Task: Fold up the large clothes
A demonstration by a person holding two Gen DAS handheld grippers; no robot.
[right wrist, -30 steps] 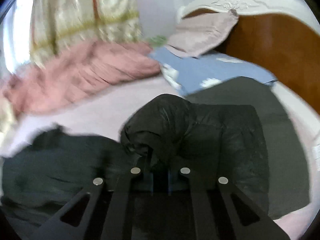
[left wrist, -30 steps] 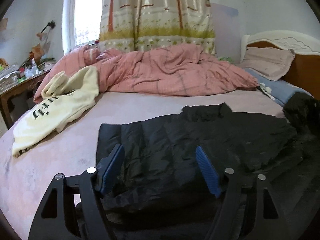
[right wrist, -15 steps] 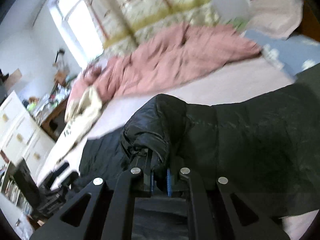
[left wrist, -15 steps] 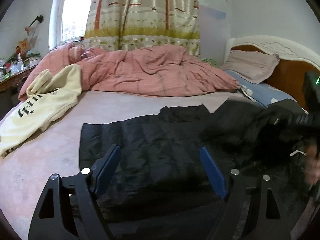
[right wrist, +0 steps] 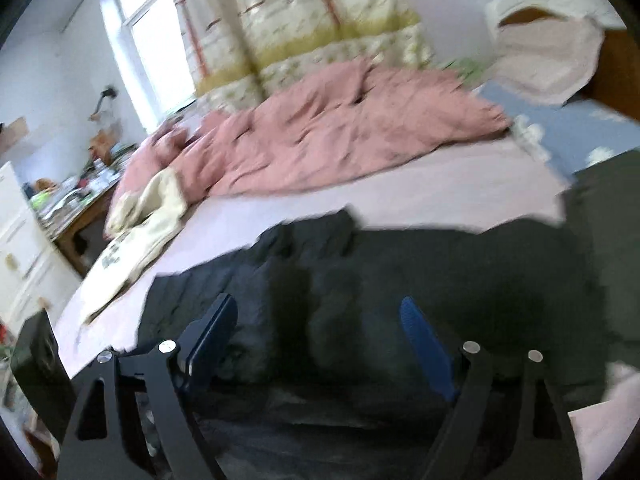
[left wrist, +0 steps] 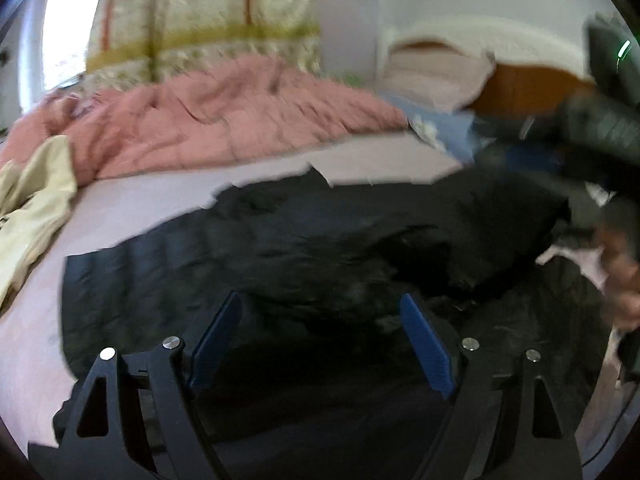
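Lying spread on bed (right wrist: 420, 200), black jacket (left wrist: 320, 248) partly folded over itself. Left tongs (left wrist: 320, 320) spread wide above jacket, nothing pinched. Right tongs (right wrist: 316, 322) opening, jacket below but pads clear of cloth, apparently; view blurred. Pink quilt (right wrist: 340, 128) heaped behind, cream garment (right wrist: 136, 236) beside it.

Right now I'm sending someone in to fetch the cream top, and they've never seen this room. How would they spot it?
Start at the bed and find the rumpled pink quilt heaped along its far side, below the curtain. The cream top lies crumpled at the quilt's window end, trailing toward the bed's edge. It is the only pale garment, with dark lettering, unlike the black jacket spread nearby.
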